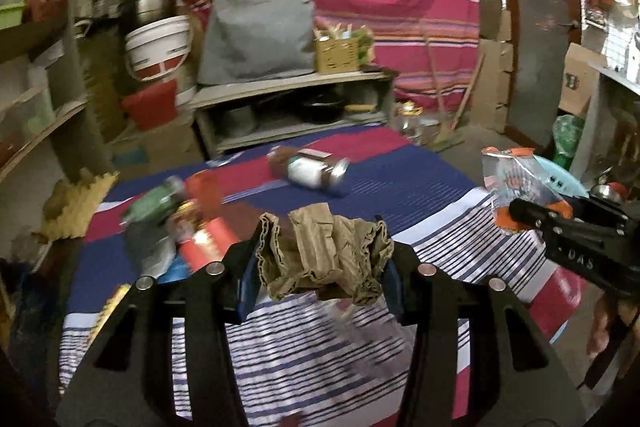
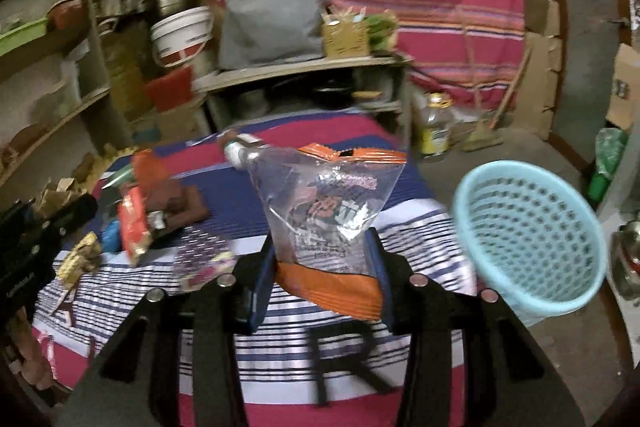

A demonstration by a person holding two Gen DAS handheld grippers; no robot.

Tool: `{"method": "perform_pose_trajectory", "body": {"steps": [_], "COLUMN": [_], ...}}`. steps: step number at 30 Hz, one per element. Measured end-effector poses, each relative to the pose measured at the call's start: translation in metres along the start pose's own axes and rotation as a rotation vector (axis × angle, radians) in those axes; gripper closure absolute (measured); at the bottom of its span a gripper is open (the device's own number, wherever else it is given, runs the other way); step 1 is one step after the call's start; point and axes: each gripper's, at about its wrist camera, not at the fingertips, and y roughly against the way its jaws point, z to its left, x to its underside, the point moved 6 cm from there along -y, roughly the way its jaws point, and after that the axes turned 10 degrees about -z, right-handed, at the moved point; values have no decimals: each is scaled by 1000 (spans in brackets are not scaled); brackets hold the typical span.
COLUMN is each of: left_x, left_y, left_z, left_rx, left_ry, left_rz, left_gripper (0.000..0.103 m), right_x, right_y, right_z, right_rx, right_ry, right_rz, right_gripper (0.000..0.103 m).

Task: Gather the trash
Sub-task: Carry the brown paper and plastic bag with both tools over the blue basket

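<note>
Brown crumpled paper sits clamped between the pads of the left gripper, held clear above the striped cloth of the table. The right gripper is clenched on a clear plastic wrapper with orange ends, gripped near its lower orange seam, the bag standing upright above the jaws. Step in hand, as judged: both pieces are picked and in carry toward the light blue perforated basket, which stands just past the table's right edge, tilted with its mouth toward the right wrist camera. Next move calls for bringing each gripper over the basket mouth and opening the jaws; the right is nearer, so the wrapper likely goes first. Pose: both grippers point forward and downward over the table, side by side; in the left wrist view the right tool shows at the right edge with the person's hand below it. Remaining trash on the cloth: a brown-capped bottle lying on its side and a blurred cluster of red and green wrappers to the left.
</note>
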Motion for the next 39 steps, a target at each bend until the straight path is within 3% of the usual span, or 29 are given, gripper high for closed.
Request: {"method": "perform_pose_trajectory", "body": {"steps": [12,22,33,39], "left_x": [-14,-25,-32,-31], "left_y": [-62,-96,-135,-150], "left_z": [-94,-193,-279,-312], "left_rx": [106,221,354,388], "left_ry": [16,-71,-83,-113], "left_rz": [9,-8,21,48], "left_gripper": [55,55,53,52], "right_x": [-15,-5,7,12], "right_y": [12,10,3,-4], "right_z": [-106,-210,-258,-272], "right_rx": [179,306,362,364], "right_ry": [-12,-164,-232,-244], "right_rz": [-73,-79,-81,-68], "right_gripper": [60,60,60,60]}}
